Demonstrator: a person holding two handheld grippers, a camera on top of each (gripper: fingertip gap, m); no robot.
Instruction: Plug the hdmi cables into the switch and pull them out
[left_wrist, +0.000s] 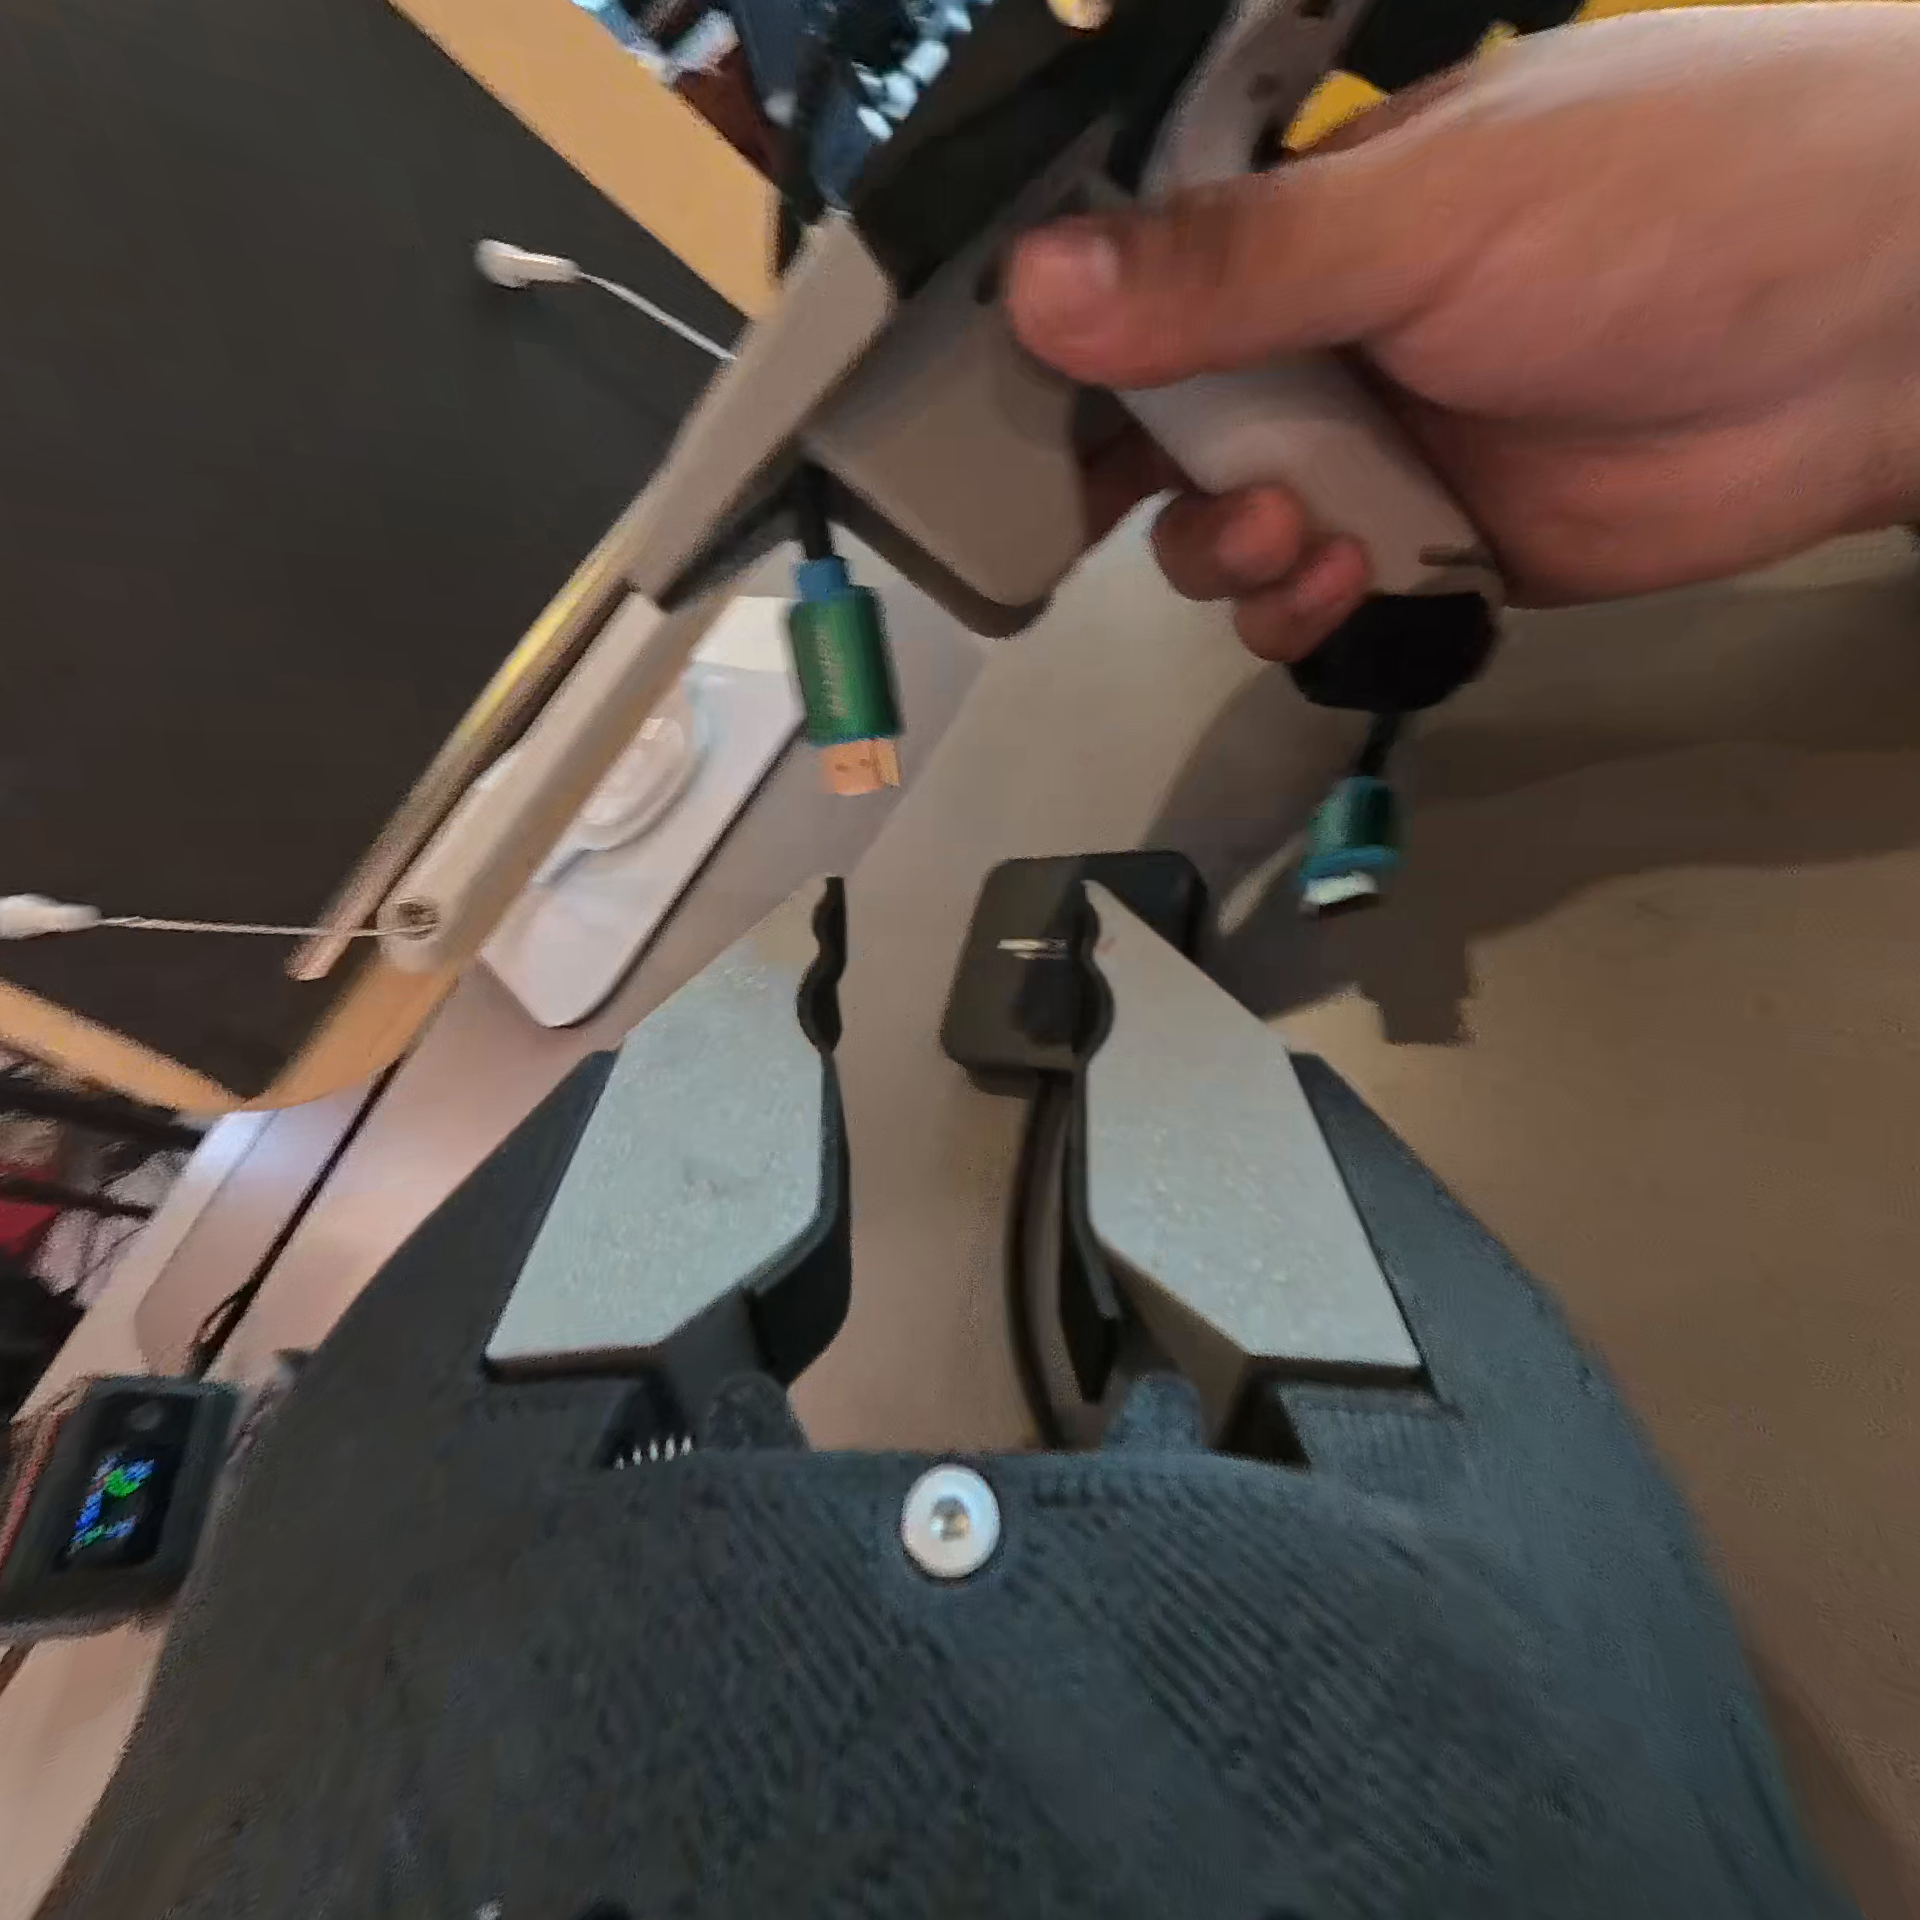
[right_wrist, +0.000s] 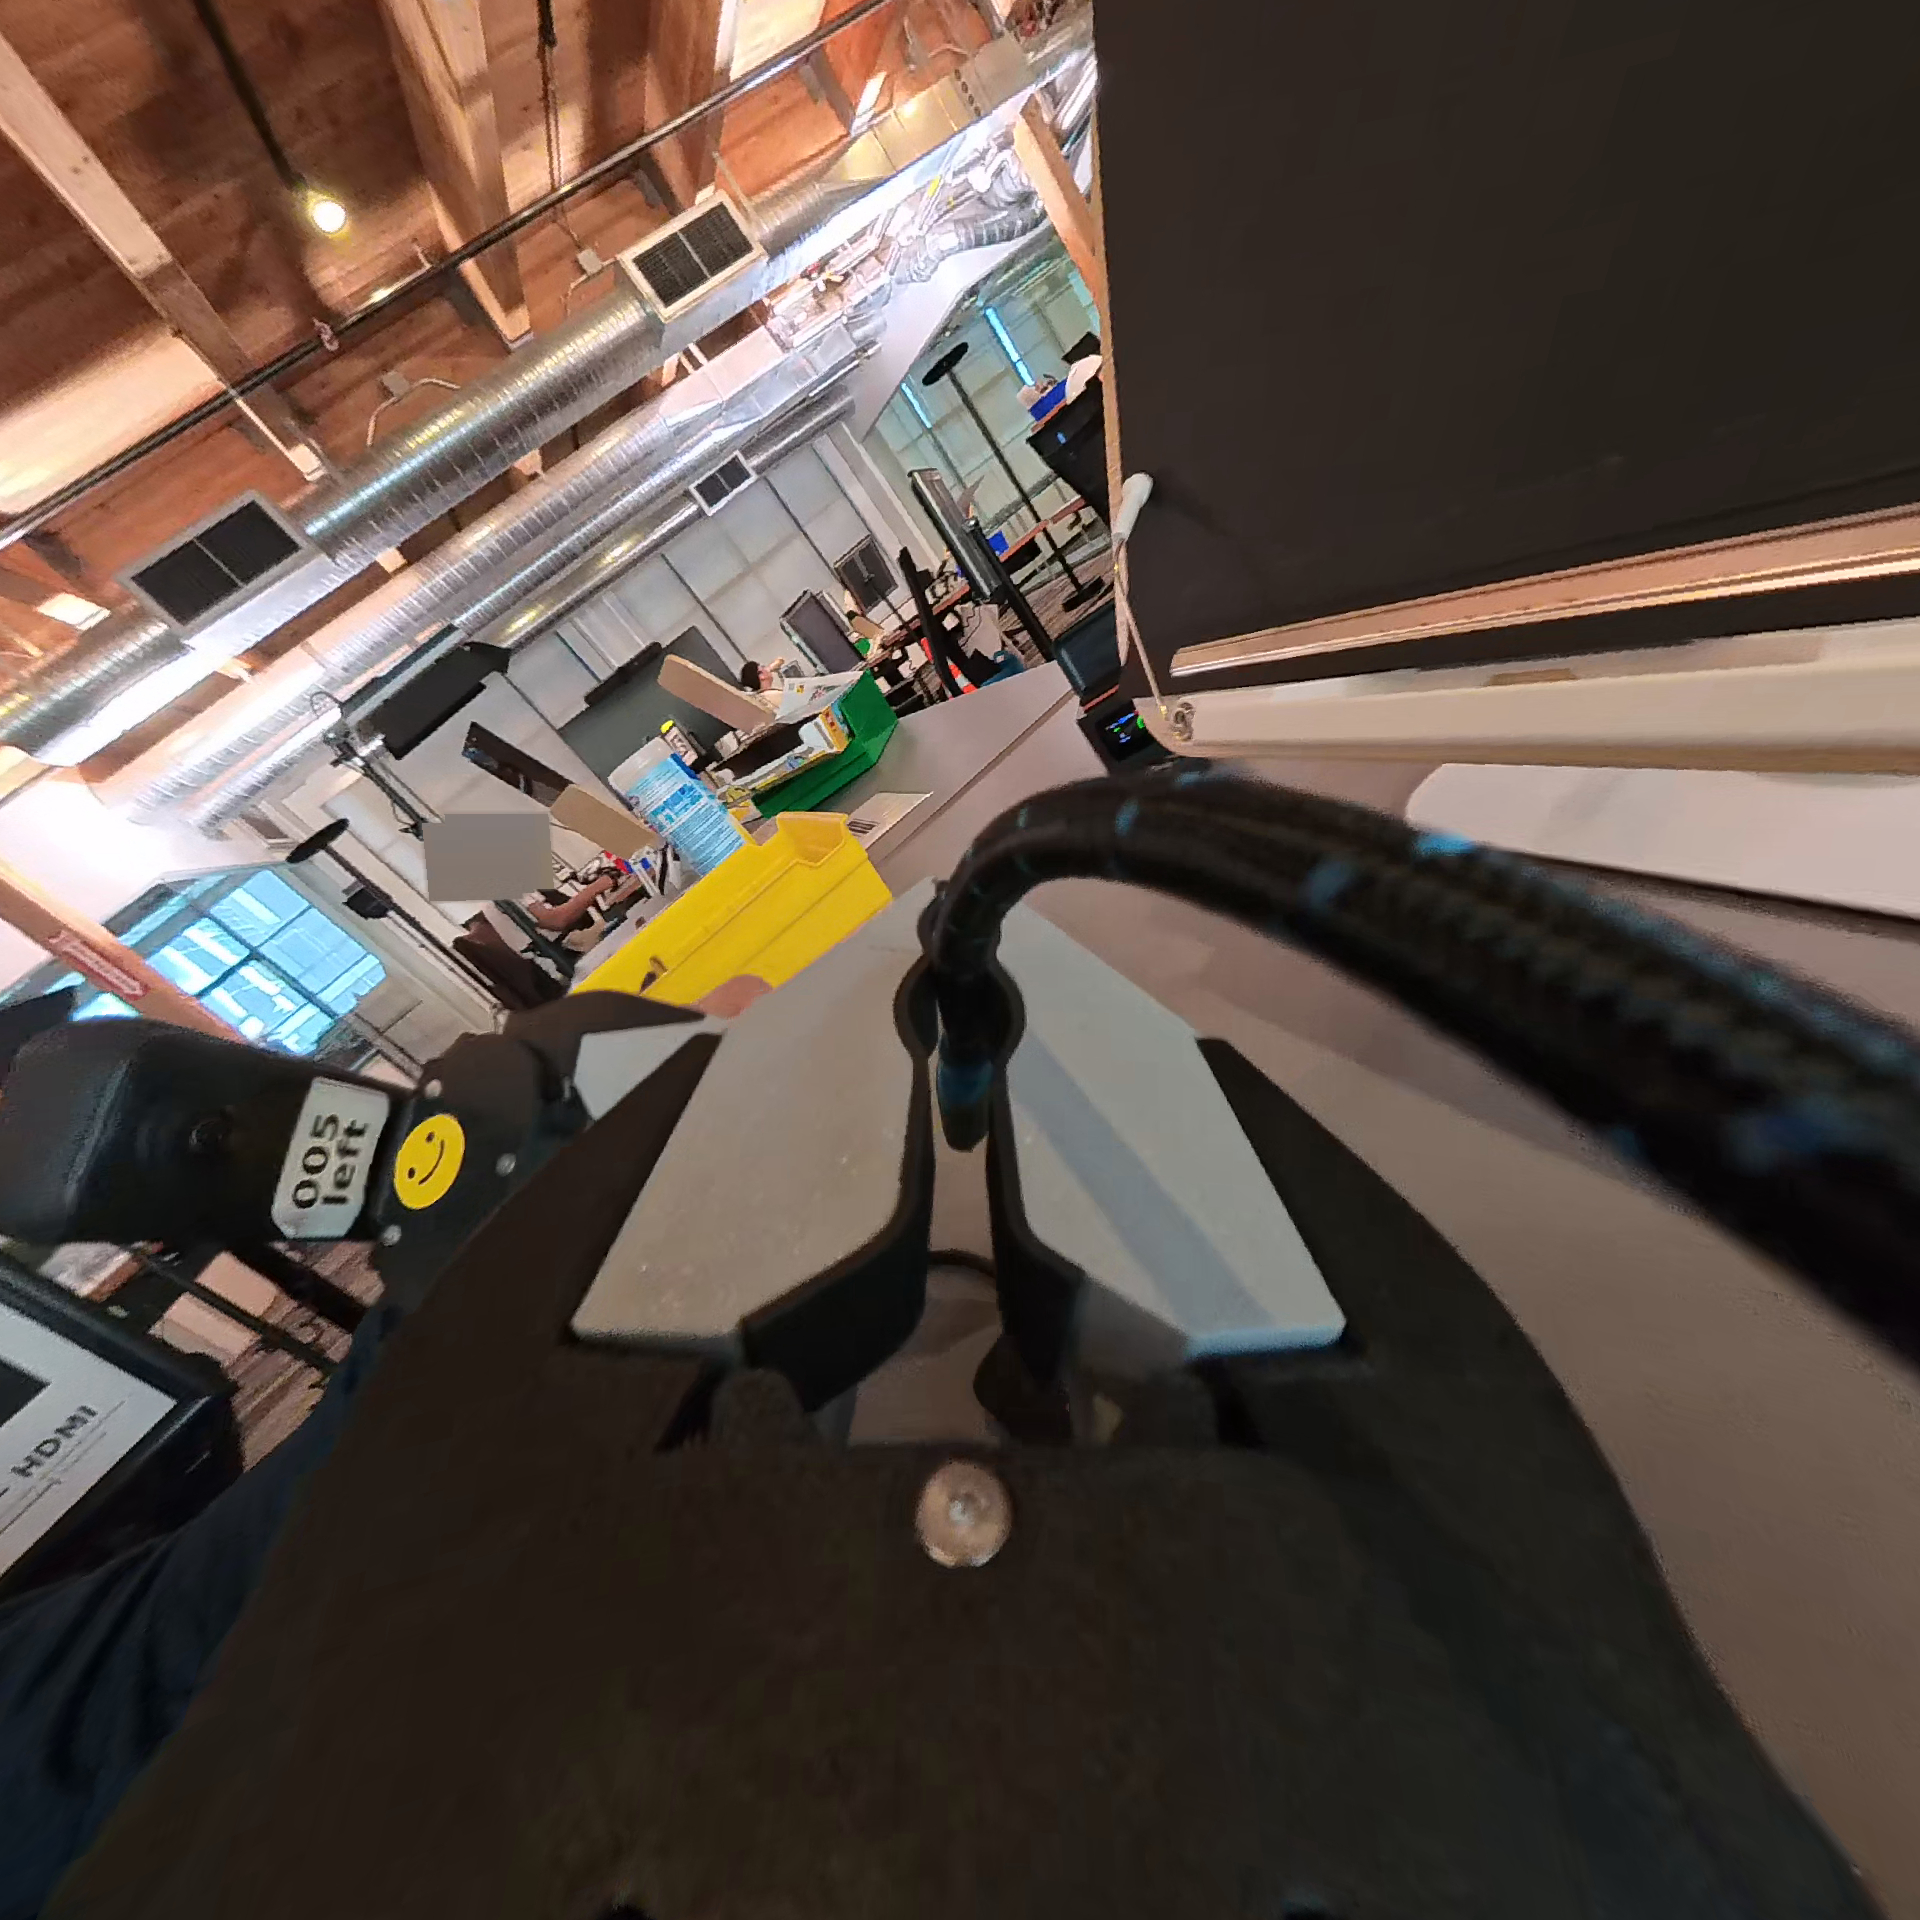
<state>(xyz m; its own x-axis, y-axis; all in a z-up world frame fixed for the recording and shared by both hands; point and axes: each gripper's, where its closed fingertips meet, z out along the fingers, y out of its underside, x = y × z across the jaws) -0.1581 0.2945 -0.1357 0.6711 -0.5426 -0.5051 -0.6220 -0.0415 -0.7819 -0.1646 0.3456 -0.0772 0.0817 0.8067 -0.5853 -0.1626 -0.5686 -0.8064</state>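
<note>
The right gripper (right_wrist: 961, 1049) pinches the braided cable (right_wrist: 1507, 935), so its green plug (left_wrist: 844, 675) hangs pointing down, just above and left of the black switch (left_wrist: 1039, 966) beside the wide-open left gripper (left_wrist: 961, 966).

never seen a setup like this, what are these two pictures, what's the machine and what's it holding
No robot here: a person holds a hand-operated pair of tongs in each hand, with a camera on each looking along its fingers.

The left wrist view shows the left tongs open over a pale tabletop, around a small black HDMI switch. Farther off, a hand grips the other tool, from which a green HDMI plug hangs. A second plug dangles beyond.

The right wrist view shows the right tongs shut on a braided black cable, with a workshop behind.
</note>
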